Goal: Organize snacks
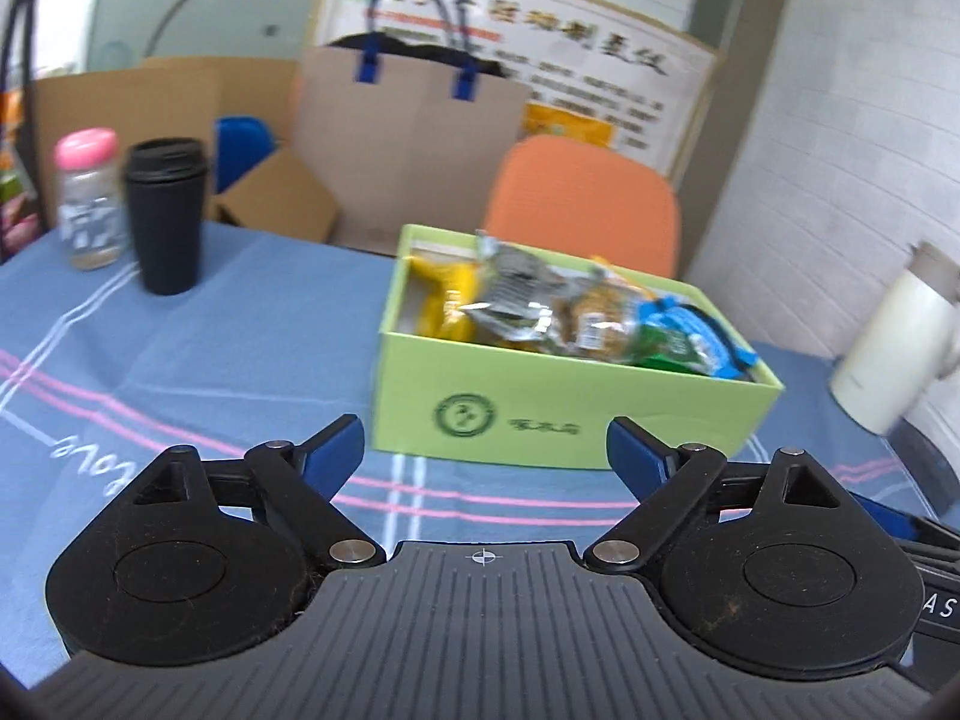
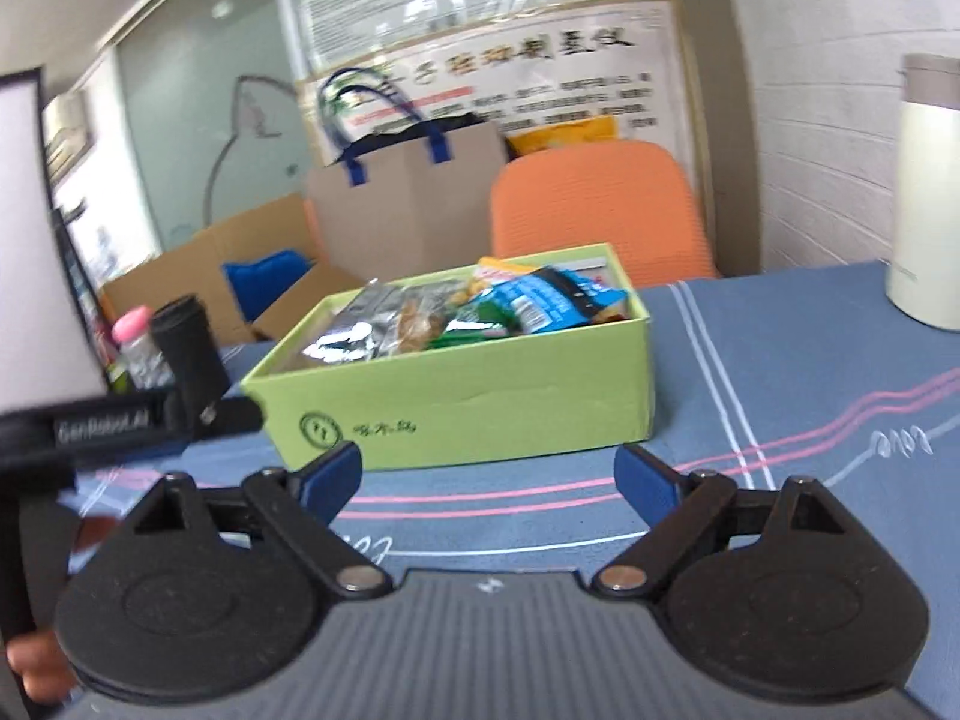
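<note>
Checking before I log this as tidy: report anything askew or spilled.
Nothing spilled. The snack packets lie jumbled in the green box, some poking above its rim. The black cup and pink-capped bottle stand upright.

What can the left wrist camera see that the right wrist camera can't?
Only the left wrist view shows its own left claw, open and empty, and the yellow packet in the box.

Only the right wrist view shows the right claw, open and empty, and part of the other handheld tool.

Both show the green snack box, black cup, pink-capped bottle, orange chair and white flask.
</note>
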`<state>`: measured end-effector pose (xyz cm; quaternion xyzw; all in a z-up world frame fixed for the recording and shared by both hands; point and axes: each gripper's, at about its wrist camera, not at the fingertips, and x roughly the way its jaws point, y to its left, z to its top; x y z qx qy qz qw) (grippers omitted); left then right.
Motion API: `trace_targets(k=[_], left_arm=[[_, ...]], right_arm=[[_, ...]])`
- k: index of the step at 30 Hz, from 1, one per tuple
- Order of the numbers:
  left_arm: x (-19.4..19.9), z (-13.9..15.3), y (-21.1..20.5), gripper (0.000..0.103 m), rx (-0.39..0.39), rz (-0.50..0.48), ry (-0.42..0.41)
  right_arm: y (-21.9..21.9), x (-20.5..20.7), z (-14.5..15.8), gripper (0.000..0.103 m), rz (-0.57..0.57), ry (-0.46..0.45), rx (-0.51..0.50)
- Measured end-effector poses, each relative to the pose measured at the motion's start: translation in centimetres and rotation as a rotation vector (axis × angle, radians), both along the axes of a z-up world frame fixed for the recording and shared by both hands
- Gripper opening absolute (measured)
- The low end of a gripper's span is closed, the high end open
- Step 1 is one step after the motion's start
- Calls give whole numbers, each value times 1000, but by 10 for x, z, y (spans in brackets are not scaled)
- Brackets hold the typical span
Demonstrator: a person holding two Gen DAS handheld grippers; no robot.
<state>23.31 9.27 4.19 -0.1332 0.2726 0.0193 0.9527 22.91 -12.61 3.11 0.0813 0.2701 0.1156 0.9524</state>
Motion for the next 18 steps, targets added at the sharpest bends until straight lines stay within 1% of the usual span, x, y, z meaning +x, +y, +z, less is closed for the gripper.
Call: trace_targets(k=[1, 3, 5, 6, 8, 11, 14, 16, 18], left_arm=[[-5, 4, 5, 76, 8, 25, -8], [-15, 10, 13, 82, 30, 91, -10], [-28, 10, 16, 86, 40, 128, -15], [-33, 7, 15, 86, 44, 134, -1], [-40, 1, 12, 85, 45, 113, 21], [-56, -7, 1, 85, 66, 90, 25], [-69, -16, -11, 85, 81, 56, 38], [-76, -20, -16, 85, 71, 35, 51], [-84, -22, -21, 85, 64, 33, 65]], right_arm=[[5, -4, 2, 91, -16, 5, -25], [13, -18, 4, 91, -32, 18, -63], [15, -30, 1, 91, -33, 45, -67], [16, -35, -1, 91, -28, 57, -63], [17, -48, -7, 91, -14, 74, -50], [14, -72, -17, 91, -43, 54, -42], [15, -86, -22, 91, -66, 72, -74], [10, -97, -21, 91, -111, 59, -95], [3, -110, -21, 91, -150, 51, -94]])
